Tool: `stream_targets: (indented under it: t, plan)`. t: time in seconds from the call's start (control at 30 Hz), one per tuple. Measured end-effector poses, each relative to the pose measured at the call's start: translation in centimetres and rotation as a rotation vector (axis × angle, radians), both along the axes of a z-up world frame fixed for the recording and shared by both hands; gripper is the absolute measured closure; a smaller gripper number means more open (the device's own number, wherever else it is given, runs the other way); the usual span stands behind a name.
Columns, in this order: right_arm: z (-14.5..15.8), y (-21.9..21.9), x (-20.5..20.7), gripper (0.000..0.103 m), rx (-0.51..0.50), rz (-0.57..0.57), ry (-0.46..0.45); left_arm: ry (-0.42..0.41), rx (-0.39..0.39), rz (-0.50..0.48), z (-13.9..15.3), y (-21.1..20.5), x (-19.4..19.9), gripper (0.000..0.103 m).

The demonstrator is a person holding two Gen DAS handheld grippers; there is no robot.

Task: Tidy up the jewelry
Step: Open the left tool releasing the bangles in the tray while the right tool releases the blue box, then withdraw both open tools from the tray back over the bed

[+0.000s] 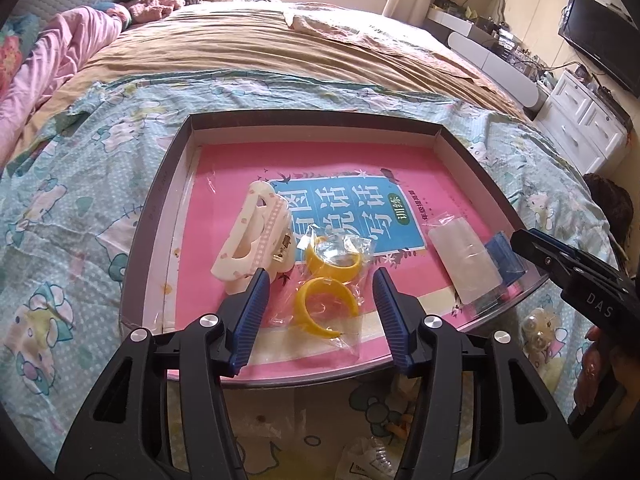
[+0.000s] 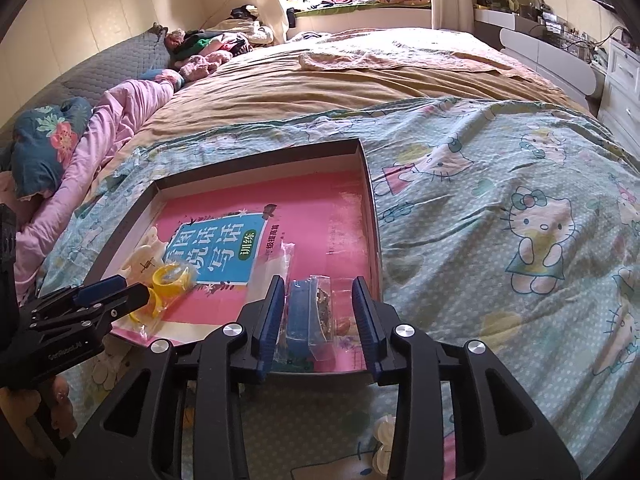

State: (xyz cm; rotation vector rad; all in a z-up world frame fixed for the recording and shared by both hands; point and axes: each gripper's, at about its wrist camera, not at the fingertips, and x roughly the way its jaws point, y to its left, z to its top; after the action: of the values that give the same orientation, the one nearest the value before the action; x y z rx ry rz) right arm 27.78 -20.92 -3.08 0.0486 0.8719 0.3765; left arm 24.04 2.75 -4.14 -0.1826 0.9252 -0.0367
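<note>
Your left claw (image 1: 320,300) gapes wide around a bagged yellow bangle (image 1: 325,306), gripping nothing. Your right claw (image 2: 320,312) gapes too, flanking a blue packet (image 2: 301,312). Beyond, a cream hair clip (image 1: 252,236) lies in the tray (image 1: 160,200) on the bed (image 2: 480,200).

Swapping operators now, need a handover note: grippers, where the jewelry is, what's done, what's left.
Left gripper: open, holding nothing, fingers either side of the bagged yellow bangles near the front of the tray.
Right gripper: open, holding nothing, fingers straddling the blue packet and a clear bag of dark jewelry at the tray's front right corner.
Also in the tray: white hair claw left of the bangles, flat clear pouch left of the blue packet.
Done: these five pieces are in the tray.
Left: a beaded piece is outside on the bedsheet, plus bags below the tray's front edge.
</note>
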Motion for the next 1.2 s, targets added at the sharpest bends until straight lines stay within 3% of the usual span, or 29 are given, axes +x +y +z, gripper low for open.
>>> stream_targets:
  t: [0.3,0.53,0.63,0.7,0.93,1.2]
  plan:
    - [2.0,-1.1,-1.7,0.037,0.052,-0.024,-0.031,-0.019,0.003,0.005,1.0,-0.1,-0.8,0.047]
    - [3.4,-1.9,-2.8,0.025,0.082,-0.035,-0.053,-0.042,0.001,0.014,2.6,0.0,-1.8,0.036]
    - [4.0,-2.2,-3.4,0.023,0.091,-0.035,-0.062,-0.054,0.0,0.017,3.3,-0.1,-2.4,0.035]
    - [4.3,-2.3,-3.7,0.022,0.094,-0.034,-0.069,-0.062,0.003,0.021,3.9,-0.2,-2.9,0.026]
    - [5.6,-2.8,-5.1,0.017,0.112,-0.028,-0.095,-0.102,0.015,0.036,5.9,-0.3,-4.6,0.011]
    - [7.5,-2.9,-6.9,0.014,0.128,-0.005,-0.135,-0.146,0.016,0.055,7.7,-0.1,-6.5,0.01]
